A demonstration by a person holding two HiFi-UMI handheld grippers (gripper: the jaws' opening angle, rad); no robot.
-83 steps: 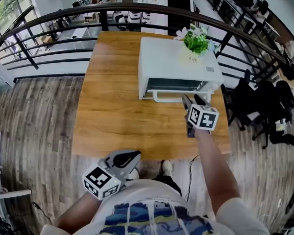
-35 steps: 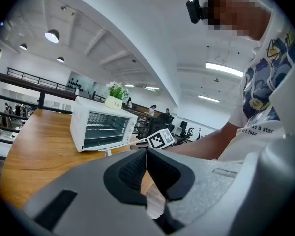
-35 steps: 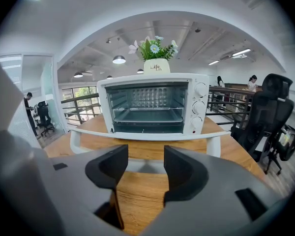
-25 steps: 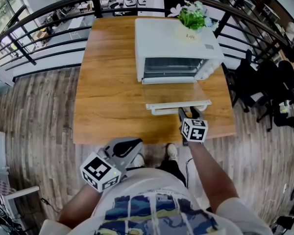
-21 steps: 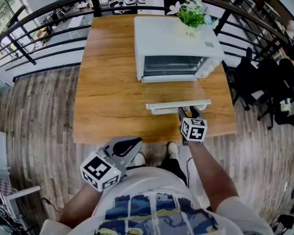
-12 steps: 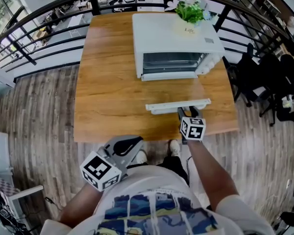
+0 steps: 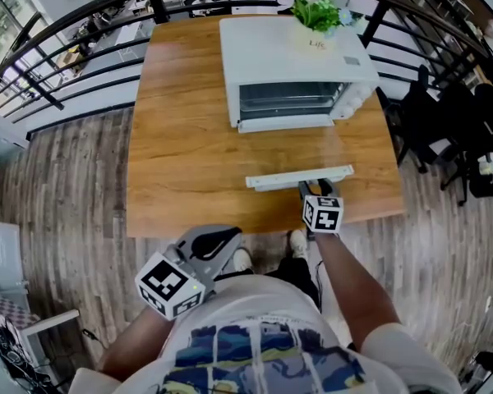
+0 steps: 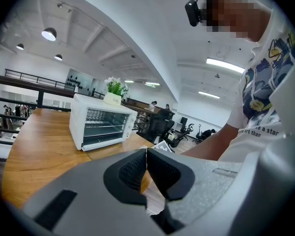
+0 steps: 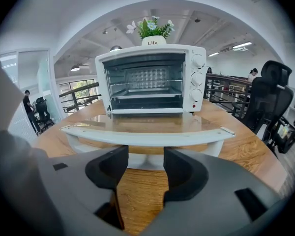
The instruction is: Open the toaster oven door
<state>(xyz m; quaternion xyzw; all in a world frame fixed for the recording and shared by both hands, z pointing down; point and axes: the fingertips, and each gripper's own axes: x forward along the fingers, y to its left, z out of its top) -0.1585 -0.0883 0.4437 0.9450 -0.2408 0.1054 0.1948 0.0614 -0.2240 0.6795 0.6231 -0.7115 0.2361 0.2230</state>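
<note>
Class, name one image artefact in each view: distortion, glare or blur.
Head view: fisheye bends the railing into an arc. Left gripper view: ceiling lamp blown out, mosaic patch at top right. Right gripper view: door edge bowed, corners vignetted black.

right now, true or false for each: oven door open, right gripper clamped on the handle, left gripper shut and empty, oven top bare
1. The toaster oven has its door folded down open. True.
2. The right gripper is clamped on the handle. False: its jaws stand apart, with the handle just ahead of them.
3. The left gripper is shut with nothing in it. True.
4. The oven's top is bare. False: a potted plant stands on it.
</note>
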